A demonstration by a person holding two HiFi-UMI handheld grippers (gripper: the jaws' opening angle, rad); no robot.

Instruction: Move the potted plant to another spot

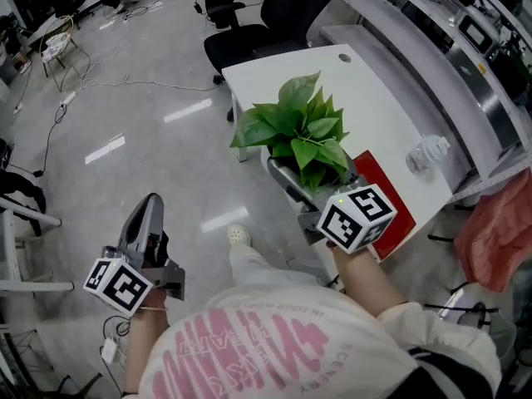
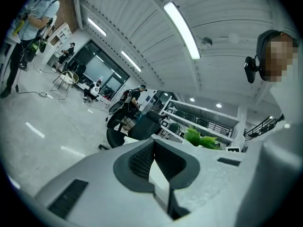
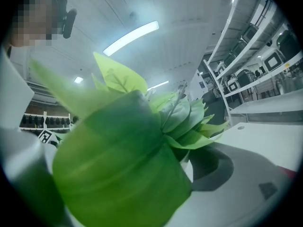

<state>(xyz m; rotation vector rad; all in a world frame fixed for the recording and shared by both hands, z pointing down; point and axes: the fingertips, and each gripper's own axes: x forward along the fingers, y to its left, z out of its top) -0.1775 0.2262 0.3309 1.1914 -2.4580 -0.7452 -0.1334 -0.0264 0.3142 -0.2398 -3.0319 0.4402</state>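
Observation:
The potted plant (image 1: pixel 299 131) has broad green leaves and a pale pot, and it is at the near edge of the white table (image 1: pixel 374 98). My right gripper (image 1: pixel 298 177) reaches in under the leaves and is shut on the pot. In the right gripper view the leaves (image 3: pixel 123 164) fill most of the frame. They hide one jaw there, while the other jaw's dark pad (image 3: pixel 213 169) presses against the pot. My left gripper (image 1: pixel 150 206) hangs over the floor to the left, shut and holding nothing, with its pads (image 2: pixel 142 157) meeting at the tips. The plant (image 2: pixel 203 138) shows far off in that view.
A red flat sheet (image 1: pixel 384 181) lies on the table beside the right gripper. A clear plastic bottle (image 1: pixel 426 154) lies near the right edge. A black office chair (image 1: pixel 266 19) stands behind the table, grey shelving (image 1: pixel 432 40) runs along the right, and cables (image 1: pixel 75 90) trail over the floor.

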